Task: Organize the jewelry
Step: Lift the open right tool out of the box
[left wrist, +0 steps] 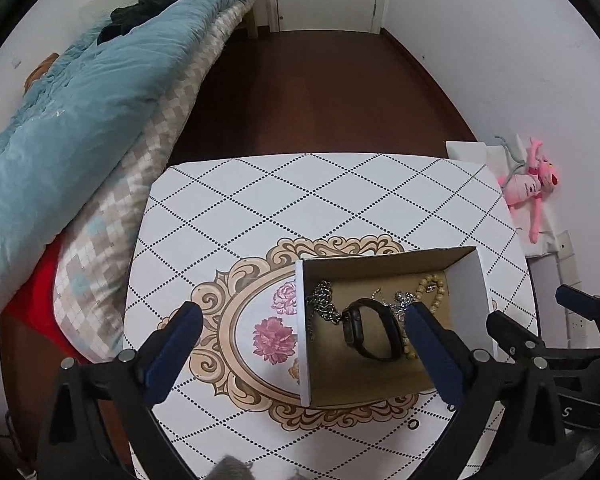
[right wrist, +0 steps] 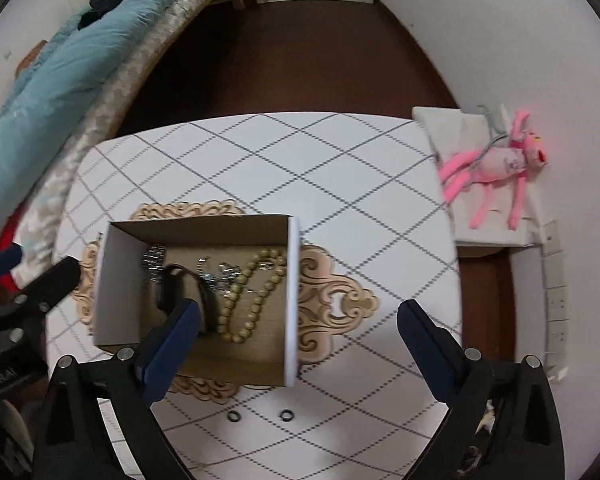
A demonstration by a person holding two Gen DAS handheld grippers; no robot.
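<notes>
Jewelry is gathered in an open cardboard box point(left wrist: 466, 300) that stands on the counter point(left wrist: 260, 208), directly below and ahead of both tools. Inside are seen a black wristband point(left wrist: 374, 332), a silver chain point(left wrist: 320, 304) and a beaded necklace point(right wrist: 252, 300). Two small dark rings point(right wrist: 259, 415) are left on the counter just in front of the box, between the fingers of the right tool point(right wrist: 298, 318) in its own view.

The left tool point(left wrist: 304, 320) is held with its fingers spread wide and nothing between them but the box's near left corner; the right tool is likewise spread wide and grips nothing. Both are aimed steeply downward.

The remaining step is judged to be the two loose rings. They are small and lie flat, so a low, near-vertical approach is called for, with the fingers narrowed beforehand and set down on either side of one ring at a time. The box wall just behind them should be kept clear, since the light box is likely to be pushed if it is nudged.

The counter is covered with a white cloth of dotted diamonds and a floral medallion. Beyond it dark wooden flooring, a bed with a teal quilt point(left wrist: 84, 100), white walls, a door and a pink plush toy point(right wrist: 496, 168) are visible.
</notes>
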